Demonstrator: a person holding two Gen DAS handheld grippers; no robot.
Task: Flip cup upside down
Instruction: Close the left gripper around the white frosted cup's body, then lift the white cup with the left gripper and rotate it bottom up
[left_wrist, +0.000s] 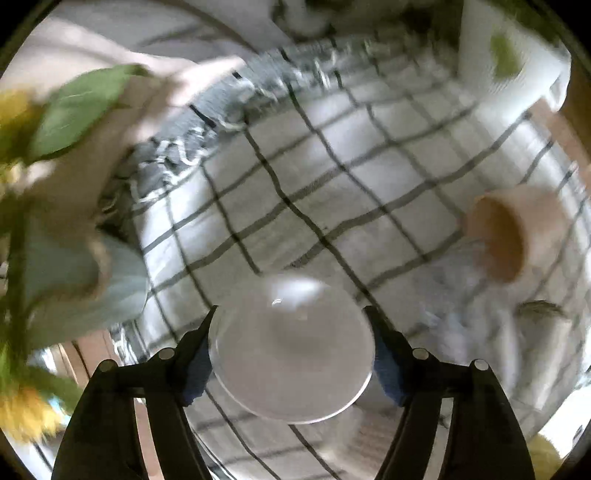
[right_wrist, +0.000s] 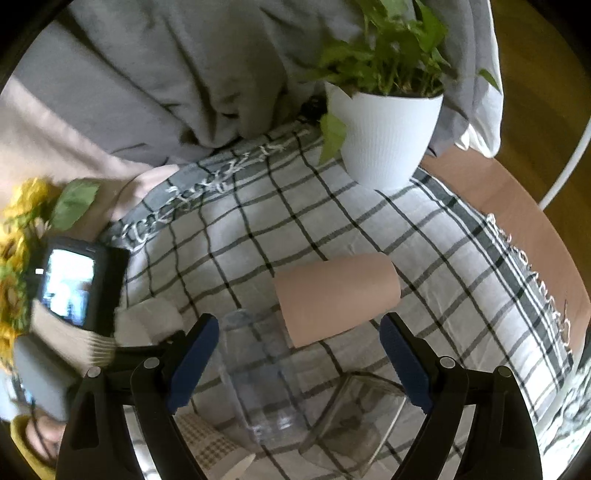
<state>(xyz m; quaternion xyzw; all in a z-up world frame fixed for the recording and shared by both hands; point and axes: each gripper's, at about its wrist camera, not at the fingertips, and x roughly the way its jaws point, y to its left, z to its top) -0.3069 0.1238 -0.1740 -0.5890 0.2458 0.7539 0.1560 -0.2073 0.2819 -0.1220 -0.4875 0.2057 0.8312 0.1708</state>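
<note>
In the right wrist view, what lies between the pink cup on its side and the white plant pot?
Only bare checked cloth; nothing stands between the pink cup and the plant pot in the right wrist view.

My left tongs (left_wrist: 291, 345) are clamped on the white cup (left_wrist: 291, 354), a blue-padded finger (left_wrist: 197, 365) pressed to each side, its round end facing my left wrist camera. That view is smeared with motion blur (so finer contact detail is hard to read). My right tongs (right_wrist: 297, 354) are spread wide with nothing between the pads, hanging above the checked cloth, fingers (right_wrist: 194, 356) pointing forward and down.
</note>
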